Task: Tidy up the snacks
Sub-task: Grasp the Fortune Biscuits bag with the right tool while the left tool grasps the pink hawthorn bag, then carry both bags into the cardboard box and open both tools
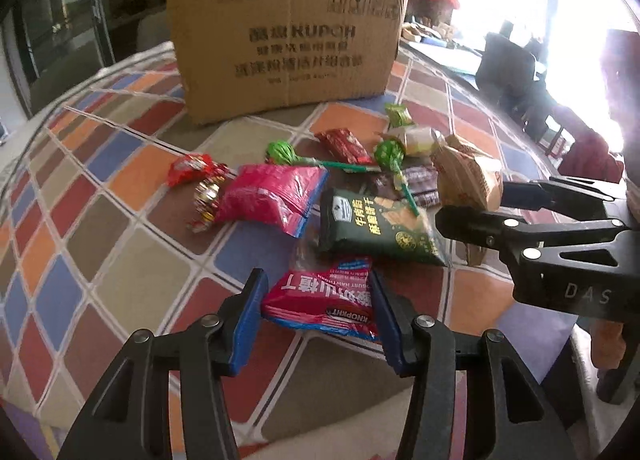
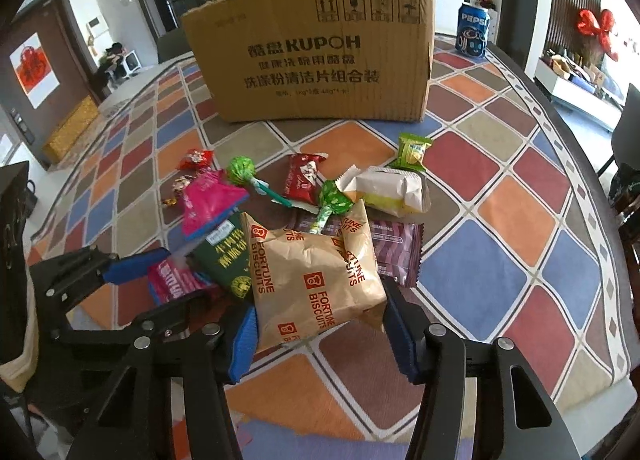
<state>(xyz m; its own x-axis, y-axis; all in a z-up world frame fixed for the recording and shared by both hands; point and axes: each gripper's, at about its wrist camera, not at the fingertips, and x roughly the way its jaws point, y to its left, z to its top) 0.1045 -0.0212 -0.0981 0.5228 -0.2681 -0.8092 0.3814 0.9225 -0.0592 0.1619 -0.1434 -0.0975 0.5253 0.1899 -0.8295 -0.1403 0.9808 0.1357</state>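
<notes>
A: Starting at the left, what does the left gripper [image 1: 318, 314] have?

B: Its blue pads sit against both sides of the red and blue crinkly plastic snack packet [image 1: 322, 306], near the front of the pile. The jaws are at a middling width, closed onto it. Whether the packet is lifted off the patchwork-patterned table [image 1: 120, 244] I cannot tell.

A: How will it handle?

B: I judge it light, soft and slippery. The film will buckle, so a hold across the puffed middle seems safer than one on the sealed edge.

A: And to the right?

B: The right gripper [image 2: 320, 330] has the tan Fortune Biscuits bag [image 2: 316, 276] between its pads, jaws fairly wide and pressing the bag's sides. It looks air-filled and the biscuits are likely brittle, so a gentle squeeze is wise.

A: What else is in the pile?

B: A pink pouch [image 1: 272, 195], a dark green packet [image 1: 380, 227], 2 green lollipops [image 1: 282, 151], a purple wrapped bar [image 2: 394, 252], and small sweets, all overlapping or just beside each other.

A: Room to move?

B: The tall brown cardboard box [image 2: 312, 59] stands behind the pile, apart from it. Its high front wall would need clearing from above. The 2 grippers are close together, so they could clash. Open table lies to the right, and a blue Pepsi can [image 2: 473, 33] stands behind the box's right corner.
</notes>
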